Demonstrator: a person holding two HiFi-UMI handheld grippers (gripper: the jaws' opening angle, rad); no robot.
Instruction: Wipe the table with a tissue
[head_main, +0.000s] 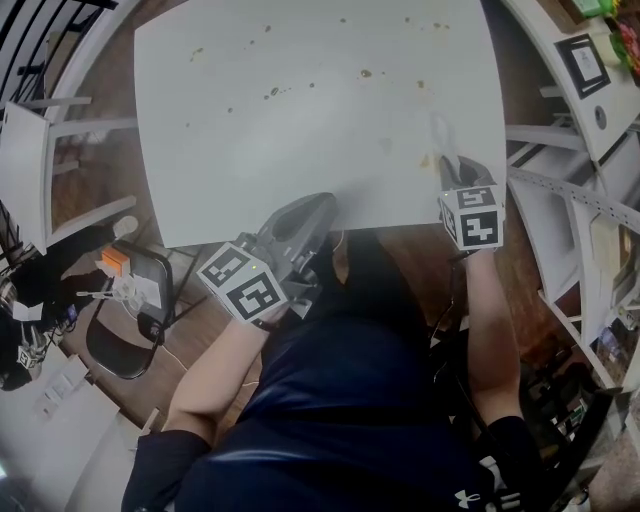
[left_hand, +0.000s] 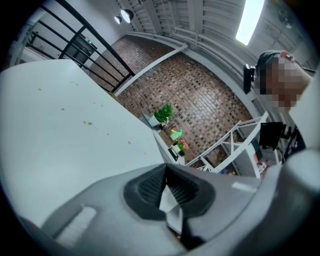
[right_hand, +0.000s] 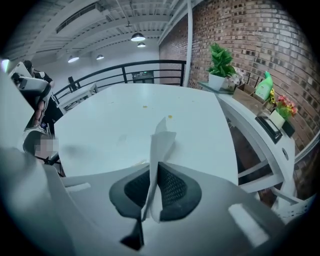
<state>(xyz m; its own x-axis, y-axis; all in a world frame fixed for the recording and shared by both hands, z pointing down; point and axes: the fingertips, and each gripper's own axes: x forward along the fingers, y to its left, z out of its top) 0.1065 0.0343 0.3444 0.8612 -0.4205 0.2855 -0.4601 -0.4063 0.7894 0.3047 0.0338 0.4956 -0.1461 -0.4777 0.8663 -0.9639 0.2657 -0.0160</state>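
White laminate, the table (head_main: 300, 120), filled the head view, speckled with brown crumbs (head_main: 366, 73), mostly across its far half. Your right gripper (head_main: 446, 168) pointed steeply down at the table's near right part. The tissue (head_main: 441, 135) stood out beyond its tips as a pale strip over the surface; whether it touched the top could not be told there. Your left gripper (head_main: 318, 205) lay at the table's near edge, well apart from the tissue.

In the left gripper view your jaws were closed together, with a small white scrap (left_hand: 169, 200) nipped between the dark pads (left_hand: 145, 187). The table ran off to the left with a few specks on it.

In the right gripper view the jaws were clamped on the tissue — a thin white sheet pinched between the pads and rising past them in a crumpled point over the table. A potted plant (right_hand: 220, 65) stood on a ledge by the brick wall, beyond the table.
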